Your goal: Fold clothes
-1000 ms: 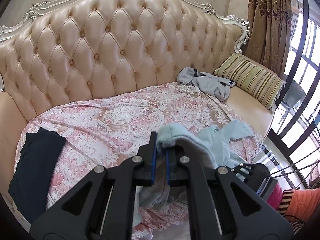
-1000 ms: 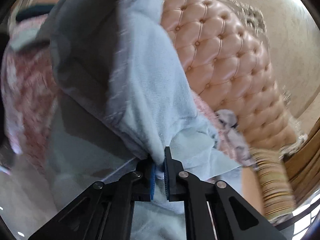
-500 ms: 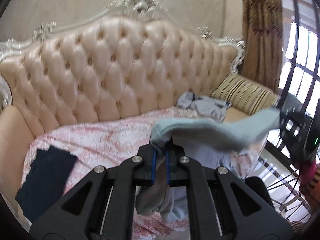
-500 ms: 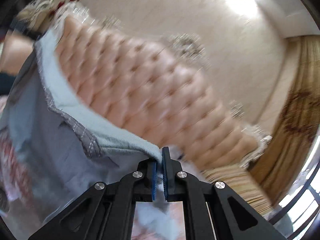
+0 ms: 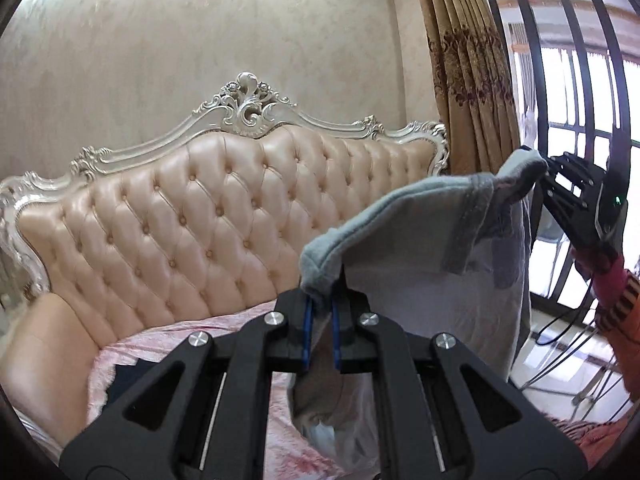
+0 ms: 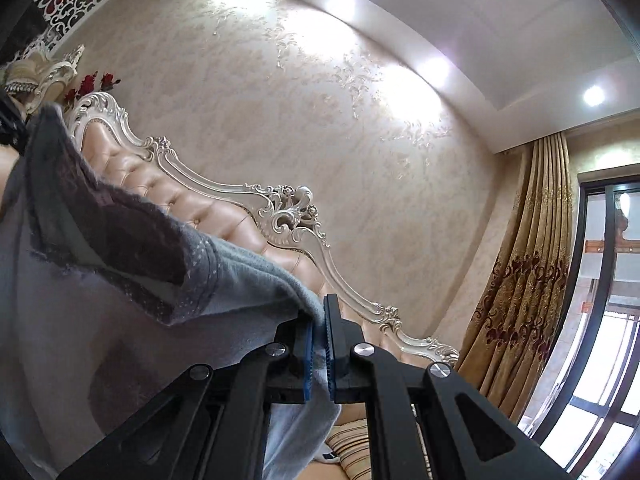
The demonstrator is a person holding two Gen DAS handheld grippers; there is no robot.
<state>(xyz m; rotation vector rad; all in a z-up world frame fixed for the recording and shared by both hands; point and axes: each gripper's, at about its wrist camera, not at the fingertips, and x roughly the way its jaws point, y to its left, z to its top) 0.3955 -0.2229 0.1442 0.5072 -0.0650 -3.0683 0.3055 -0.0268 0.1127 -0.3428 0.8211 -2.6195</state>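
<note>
Left wrist view: left tongs (image 5: 320,330) clamping one edge of a grey-blue garment (image 5: 420,280); right tongs (image 6: 319,350) pinching the opposite edge. Garment hanging stretched in the air above the pink floral bedspread (image 5: 160,352). Step, judging: spreading out. Next calling for laying it flat there.

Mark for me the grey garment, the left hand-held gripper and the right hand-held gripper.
grey garment (image 5: 420,248): left wrist view, on the hanging cloth below its top edge.
left hand-held gripper (image 5: 320,328): left wrist view, midway between its fingertips, shut on cloth.
right hand-held gripper (image 6: 319,350): right wrist view, midway between its fingertips, shut on cloth.
</note>
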